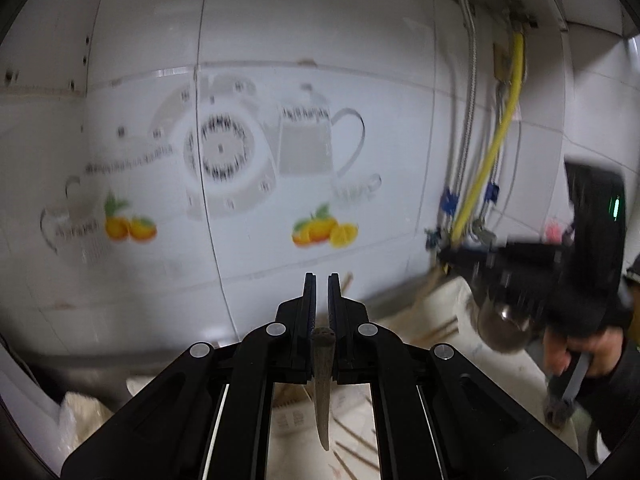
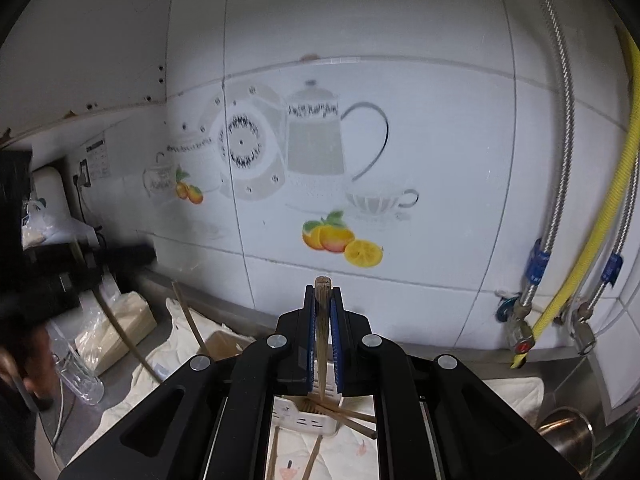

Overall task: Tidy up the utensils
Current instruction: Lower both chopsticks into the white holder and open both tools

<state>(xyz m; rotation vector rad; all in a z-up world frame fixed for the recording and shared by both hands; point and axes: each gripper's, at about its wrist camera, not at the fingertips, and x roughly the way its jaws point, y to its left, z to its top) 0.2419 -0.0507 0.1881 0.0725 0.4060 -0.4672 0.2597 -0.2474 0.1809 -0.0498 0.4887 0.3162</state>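
Left gripper (image 1: 322, 280): pinching one chopstick (image 1: 322, 380).
Right gripper (image 2: 323, 292): pinching another chopstick (image 2: 322, 332).
Done: several chopsticks in white holder (image 2: 308, 422).
Left: loose chopsticks (image 2: 310, 458) beside holder.

1. A cloth (image 2: 516, 390) lay spread over the tabletop (image 2: 224, 300), which ran along the foot of the tiled wall (image 2: 440, 140).
2. A slotted utensil holder (image 2: 308, 424) lay on the cloth near the front edge, with chopsticks (image 2: 352, 416) sticking out of it.
3. More loose chopsticks (image 2: 276, 456) lay on the cloth before the holder.
4. Hoses (image 2: 560, 200) hung down the wall at the right end.
5. A metal pot (image 2: 568, 432) sat at the front right corner.
6. Bags (image 2: 116, 328) lay toward the left end.
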